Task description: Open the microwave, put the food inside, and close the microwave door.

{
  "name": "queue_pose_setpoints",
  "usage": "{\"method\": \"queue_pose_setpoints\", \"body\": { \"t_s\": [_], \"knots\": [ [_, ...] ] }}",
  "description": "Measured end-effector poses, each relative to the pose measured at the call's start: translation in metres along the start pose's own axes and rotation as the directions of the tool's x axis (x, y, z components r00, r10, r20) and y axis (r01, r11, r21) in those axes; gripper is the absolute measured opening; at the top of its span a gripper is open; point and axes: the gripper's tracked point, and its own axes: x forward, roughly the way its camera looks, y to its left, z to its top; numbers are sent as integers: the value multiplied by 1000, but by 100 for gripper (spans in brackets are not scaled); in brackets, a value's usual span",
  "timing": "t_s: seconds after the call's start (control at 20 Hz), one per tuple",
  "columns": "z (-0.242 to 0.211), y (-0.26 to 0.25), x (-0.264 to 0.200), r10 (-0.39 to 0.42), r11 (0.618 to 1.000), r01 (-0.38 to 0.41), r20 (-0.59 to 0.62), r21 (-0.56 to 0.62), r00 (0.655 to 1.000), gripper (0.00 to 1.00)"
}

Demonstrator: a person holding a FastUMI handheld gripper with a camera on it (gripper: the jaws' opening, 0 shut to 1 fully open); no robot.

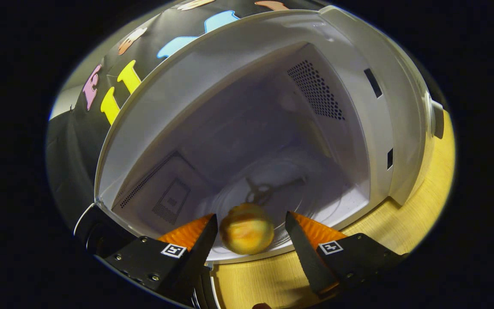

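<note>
The white microwave [401, 128] stands open, its cavity right in front of me. A glass turntable [315, 193] lies on the cavity floor. The food [246, 229], a round yellow-orange piece, looks blurred at the front edge of the turntable, between my fingers. My gripper [251, 219] is open at the cavity's mouth; its fingers [206, 240] flank the food, with a small gap on the right side and almost none on the left.
The microwave's dark door [94, 234] hangs open to the left of my fingers. A wooden tabletop [427, 189] carries the microwave and runs under and to the right of my fingers. Perforated vent panels [315, 90] line the cavity walls.
</note>
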Motion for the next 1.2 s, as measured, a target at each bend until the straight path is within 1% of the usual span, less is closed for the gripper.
{"method": "queue_pose_setpoints", "body": {
  "t_s": [0.1, 0.35, 0.9, 1.2],
  "knots": [
    [0, 1, -6, 2, 1000, -2, -6, -22, 1000, 96],
    [17, 15, -45, 24, 992, -19, 33, -129, 999, 96],
    [55, 55, -174, 87, 962, -42, 155, -270, 984, 96],
    [51, 91, -237, 133, 945, -62, 204, -320, 970, 96]
  ]
}}
